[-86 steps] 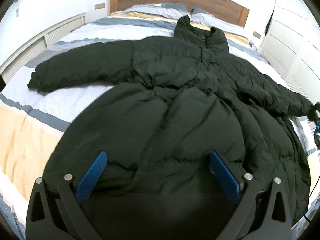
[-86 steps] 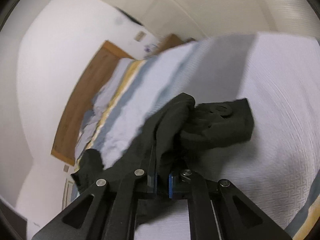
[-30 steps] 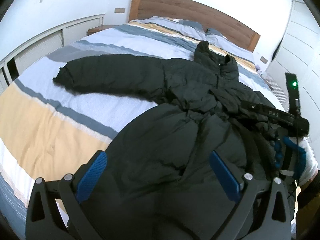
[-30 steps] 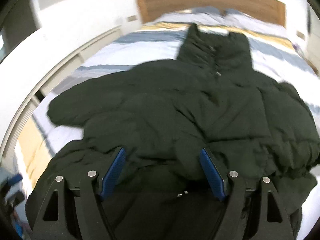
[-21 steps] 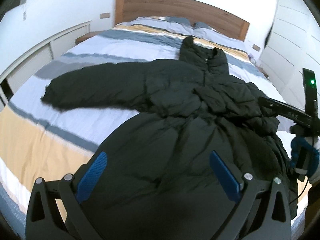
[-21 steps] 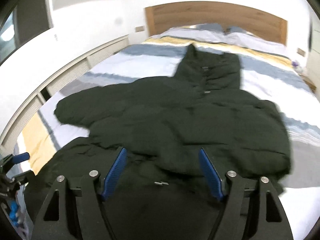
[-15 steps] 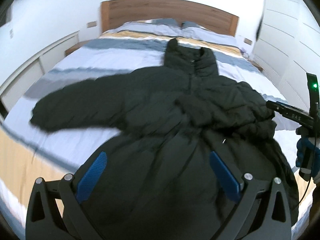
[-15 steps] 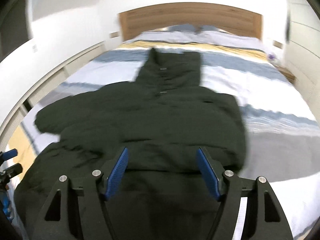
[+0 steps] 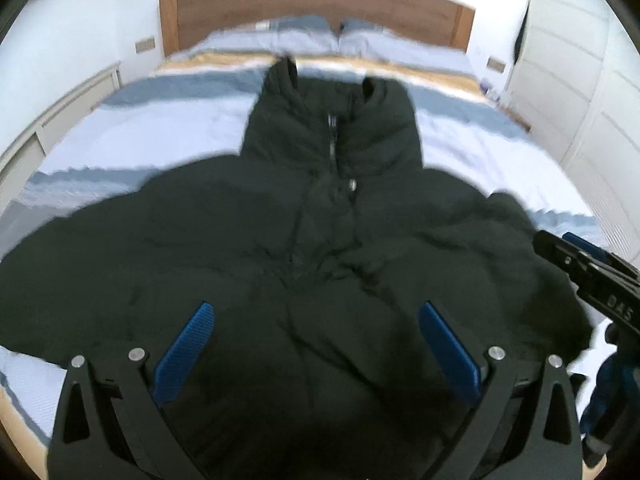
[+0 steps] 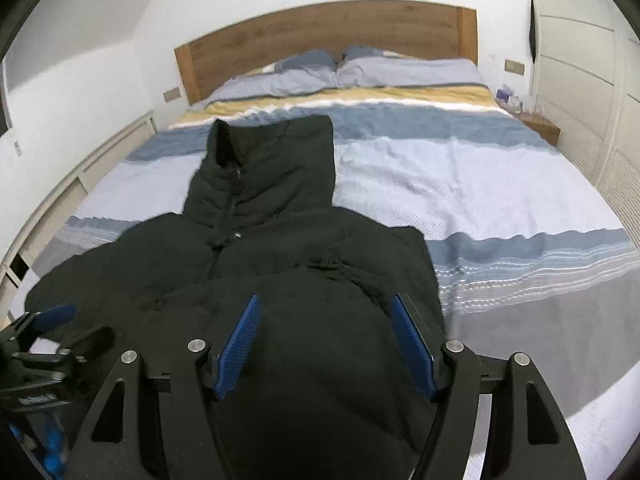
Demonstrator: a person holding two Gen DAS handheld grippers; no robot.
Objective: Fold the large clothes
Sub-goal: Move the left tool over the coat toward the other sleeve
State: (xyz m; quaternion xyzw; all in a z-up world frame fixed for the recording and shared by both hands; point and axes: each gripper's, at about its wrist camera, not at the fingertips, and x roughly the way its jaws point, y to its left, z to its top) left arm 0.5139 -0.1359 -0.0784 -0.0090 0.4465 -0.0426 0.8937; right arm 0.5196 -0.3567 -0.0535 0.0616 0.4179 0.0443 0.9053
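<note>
Left wrist view gives me the dark puffer coat (image 9: 320, 248) spread front-up across the striped bed (image 9: 168, 132), hood toward the wooden headboard (image 9: 312, 12) (this picture is smeared, so fine detail is lost). My left gripper (image 9: 316, 354) hangs over the coat's lower half with its blue fingers (image 9: 184, 352) spread wide and nothing between them. From the right wrist I see the coat (image 10: 280, 248) with its right side lying folded in over the body, bare bedspread (image 10: 500, 200) beside it. My right gripper (image 10: 324, 346) is also over the lower coat, fingers (image 10: 412, 344) apart and empty. Each gripper shows at the edge of the other's view.
</note>
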